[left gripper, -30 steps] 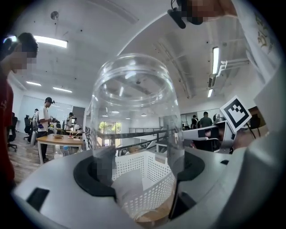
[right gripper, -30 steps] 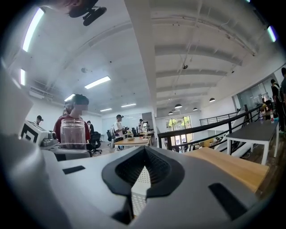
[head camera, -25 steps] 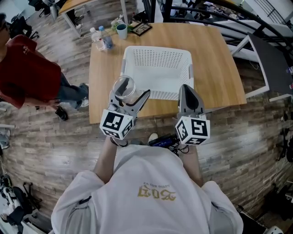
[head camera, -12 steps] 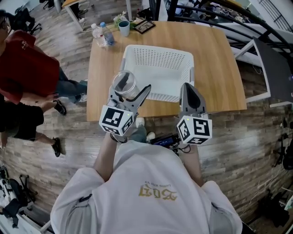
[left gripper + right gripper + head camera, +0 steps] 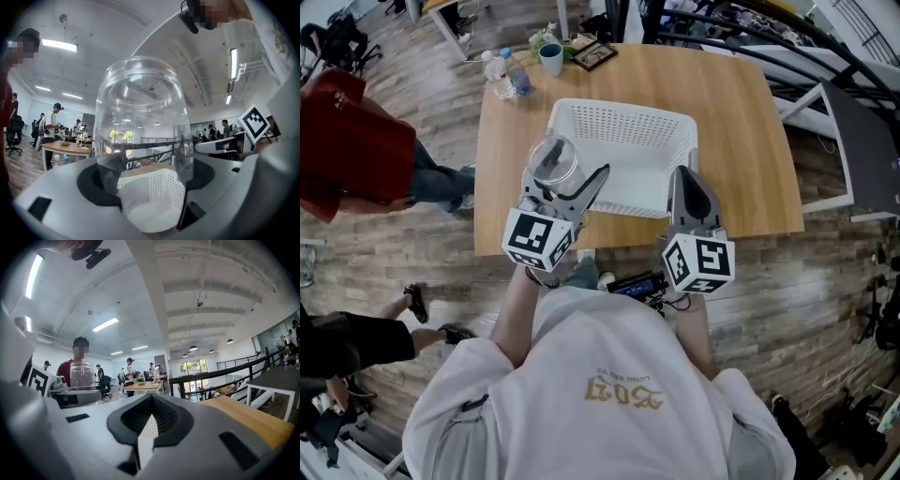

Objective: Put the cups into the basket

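A clear plastic cup point(image 5: 552, 165) stands upright between the jaws of my left gripper point(image 5: 566, 180), which is shut on it just off the near left corner of the white perforated basket point(image 5: 623, 109). In the left gripper view the cup point(image 5: 138, 112) fills the middle, both pads press its lower wall, and the basket point(image 5: 157, 199) lies below and beyond my left gripper point(image 5: 143, 174). My right gripper point(image 5: 682, 180) hovers at the basket's near right edge, shut with nothing in it. The right gripper view shows my right gripper point(image 5: 149, 417) and the cup point(image 5: 83, 376) at the left.
The basket sits on a wooden table point(image 5: 741, 122). At the table's far left corner stand two water bottles point(image 5: 500, 75), a teal cup point(image 5: 550, 60) and a picture frame point(image 5: 591, 58). A person in red point(image 5: 347, 141) stands to the left. A dark table point(image 5: 862, 122) stands to the right.
Both grippers and the held cup have stayed almost in place, edging slightly toward the basket. The person in red at the left has moved further left.
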A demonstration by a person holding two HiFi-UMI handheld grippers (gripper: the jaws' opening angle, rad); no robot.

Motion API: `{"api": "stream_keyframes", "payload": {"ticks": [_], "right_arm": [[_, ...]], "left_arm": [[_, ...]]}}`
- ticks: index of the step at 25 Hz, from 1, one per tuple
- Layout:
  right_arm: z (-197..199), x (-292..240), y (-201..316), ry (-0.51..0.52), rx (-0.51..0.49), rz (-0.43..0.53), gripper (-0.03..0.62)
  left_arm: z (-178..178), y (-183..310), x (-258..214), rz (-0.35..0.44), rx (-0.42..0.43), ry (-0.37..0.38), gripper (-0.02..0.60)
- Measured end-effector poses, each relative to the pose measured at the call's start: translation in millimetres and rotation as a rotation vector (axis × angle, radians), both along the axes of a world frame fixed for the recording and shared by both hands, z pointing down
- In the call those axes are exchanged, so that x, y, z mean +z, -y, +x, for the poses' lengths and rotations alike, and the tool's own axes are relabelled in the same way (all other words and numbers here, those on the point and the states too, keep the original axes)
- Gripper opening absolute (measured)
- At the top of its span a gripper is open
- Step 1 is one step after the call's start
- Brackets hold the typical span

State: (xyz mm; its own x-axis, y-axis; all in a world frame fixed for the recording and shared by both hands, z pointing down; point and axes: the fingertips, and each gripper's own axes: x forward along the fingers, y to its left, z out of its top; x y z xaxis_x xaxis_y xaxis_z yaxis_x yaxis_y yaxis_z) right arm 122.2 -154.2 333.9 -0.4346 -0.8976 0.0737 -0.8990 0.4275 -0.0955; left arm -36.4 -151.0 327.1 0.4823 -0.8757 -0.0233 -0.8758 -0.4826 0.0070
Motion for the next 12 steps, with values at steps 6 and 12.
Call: {"api": "stream_keyframes", "payload": {"ticks": [6, 12], "right_arm": [[-7.8, 0.9, 18.9, -0.006, -0.001, -0.004, 0.011], [-8.5, 4.8, 36.2, -0.011, 0.012, -0.021, 0.011]], "left_arm": [[-1.6, 26.2, 1.4, 0.003, 0.018, 0.000, 0.350], [5.9, 51.4, 6.2, 0.015, 0.045, 0.008, 0.350]]}}
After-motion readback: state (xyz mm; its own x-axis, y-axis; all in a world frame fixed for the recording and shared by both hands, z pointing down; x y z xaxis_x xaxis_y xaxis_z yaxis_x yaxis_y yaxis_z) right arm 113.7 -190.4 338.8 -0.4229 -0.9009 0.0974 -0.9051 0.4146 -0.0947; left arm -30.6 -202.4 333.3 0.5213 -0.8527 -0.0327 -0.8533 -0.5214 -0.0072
